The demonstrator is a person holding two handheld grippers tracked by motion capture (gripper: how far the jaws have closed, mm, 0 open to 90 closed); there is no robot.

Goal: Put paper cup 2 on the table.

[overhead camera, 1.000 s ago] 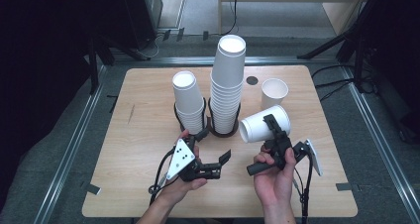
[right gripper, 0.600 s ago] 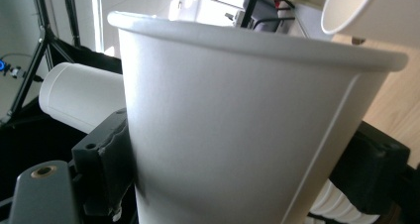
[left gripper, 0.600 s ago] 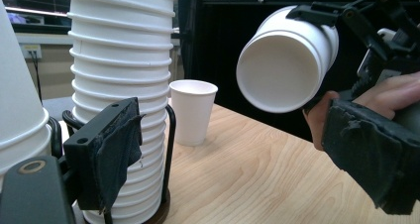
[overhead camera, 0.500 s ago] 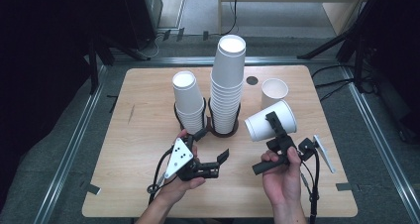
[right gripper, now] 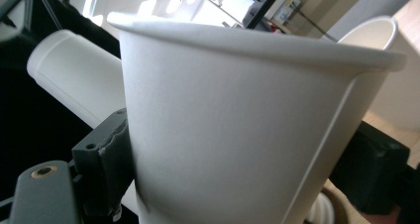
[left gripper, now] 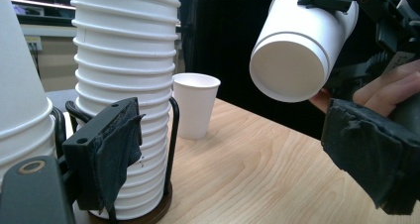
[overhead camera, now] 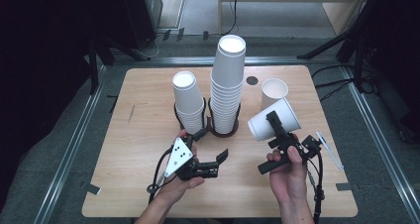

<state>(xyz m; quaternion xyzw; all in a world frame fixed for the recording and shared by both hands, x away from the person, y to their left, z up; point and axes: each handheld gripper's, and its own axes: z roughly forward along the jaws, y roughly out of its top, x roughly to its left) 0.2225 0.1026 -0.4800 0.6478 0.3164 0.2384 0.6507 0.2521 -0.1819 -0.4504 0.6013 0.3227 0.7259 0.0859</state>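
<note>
fingers of the right gripper (overhead camera: 275,135) pinched a white paper cup (overhead camera: 273,120) by its wall, one black pad on top of the cup and one below, right of centre in the high view. the cup was held clear of the bench (overhead camera: 138,184), tipped on its side: its long axis ran from lower left to upper right in that view, closed base toward the lower left, open mouth toward the upper right. in the left gripper view the round base (left gripper: 287,71) faced the camera from the upper right. fingers of the left gripper (overhead camera: 213,152) stood spread with nothing between them, just below the two cup stacks (overhead camera: 228,85) in their black holders. a lone upright cup (overhead camera: 274,91) stood on the bench, just above the held one.
</note>
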